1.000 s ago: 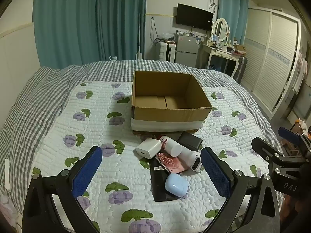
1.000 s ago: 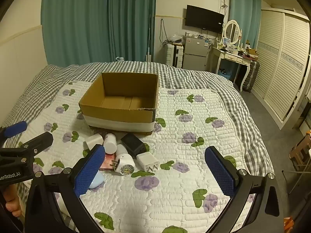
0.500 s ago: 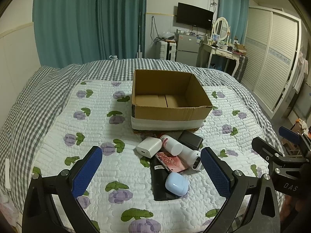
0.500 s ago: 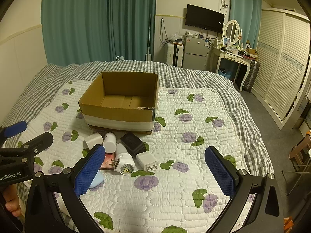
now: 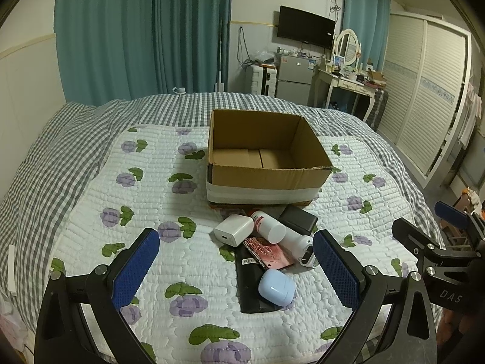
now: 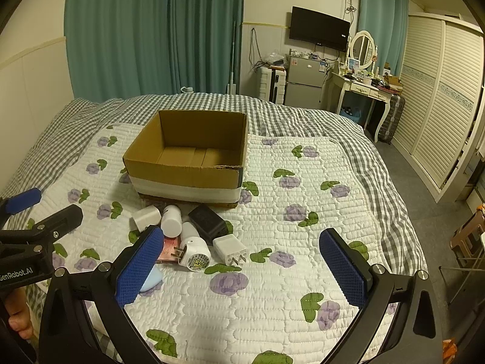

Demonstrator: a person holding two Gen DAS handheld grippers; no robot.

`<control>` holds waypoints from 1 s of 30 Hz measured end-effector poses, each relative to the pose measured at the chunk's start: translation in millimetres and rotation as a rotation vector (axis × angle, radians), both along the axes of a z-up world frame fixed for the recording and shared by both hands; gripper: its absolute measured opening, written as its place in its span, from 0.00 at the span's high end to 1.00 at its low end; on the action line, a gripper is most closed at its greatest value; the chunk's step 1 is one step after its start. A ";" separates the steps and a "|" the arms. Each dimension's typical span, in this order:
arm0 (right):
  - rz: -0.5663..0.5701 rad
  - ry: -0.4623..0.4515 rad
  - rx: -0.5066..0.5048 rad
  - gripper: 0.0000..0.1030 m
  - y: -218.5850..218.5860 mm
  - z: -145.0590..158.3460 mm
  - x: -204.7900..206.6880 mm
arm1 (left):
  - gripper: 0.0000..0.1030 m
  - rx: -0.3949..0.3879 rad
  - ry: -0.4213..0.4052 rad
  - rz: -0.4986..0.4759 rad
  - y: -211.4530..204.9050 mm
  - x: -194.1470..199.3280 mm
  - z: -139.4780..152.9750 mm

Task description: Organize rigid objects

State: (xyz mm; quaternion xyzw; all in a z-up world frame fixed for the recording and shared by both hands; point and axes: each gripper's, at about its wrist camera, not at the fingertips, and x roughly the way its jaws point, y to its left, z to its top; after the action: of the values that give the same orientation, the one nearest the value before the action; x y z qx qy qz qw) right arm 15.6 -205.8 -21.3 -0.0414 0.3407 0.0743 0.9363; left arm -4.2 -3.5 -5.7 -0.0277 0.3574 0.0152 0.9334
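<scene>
A: Occlusions? Pale blue case (image 6: pixel 151 279) in the right wrist view is mostly behind the right gripper's left finger pad (image 6: pixel 138 265); only a sliver shows.
B: Pink card (image 6: pixel 168 250) too, half hidden by the same pad and by the round white plug (image 6: pixel 194 250).
A: Left wrist view: black flat item (image 5: pixel 251 285) is covered by the pale blue case (image 5: pixel 276 286) and the card; can't tell what it is.
B: Round plug's (image 5: pixel 300 244) tip is behind the left gripper's right pad (image 5: pixel 336 268).
A: Label text on the bottle (image 5: pixel 268 226) is too small to read.
B: A hand (image 6: pixel 18 318) is cut off at the frame edge.

Brown cardboard box (image 5: pixel 266 163) with a white band sits on white quilt (image 5: pixel 151 200) patterned with purple flowers.
</scene>
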 end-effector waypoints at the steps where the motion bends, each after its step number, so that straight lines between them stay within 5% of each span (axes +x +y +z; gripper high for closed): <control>1: 0.000 0.001 0.000 0.00 -0.3 0.2 0.2 | 0.00 0.001 -0.001 -0.001 0.2 0.1 0.3; 30: 0.002 0.006 0.002 0.00 -1.6 -2.8 -1.8 | 0.00 0.005 -0.002 -0.001 -3.2 -0.5 -1.2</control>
State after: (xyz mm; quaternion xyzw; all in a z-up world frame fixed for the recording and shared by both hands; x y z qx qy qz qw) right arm 13.8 -207.3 -24.1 -0.0407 0.3435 0.0757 0.9352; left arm -4.7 -6.7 -6.9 -0.0253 0.3565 0.0155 0.9338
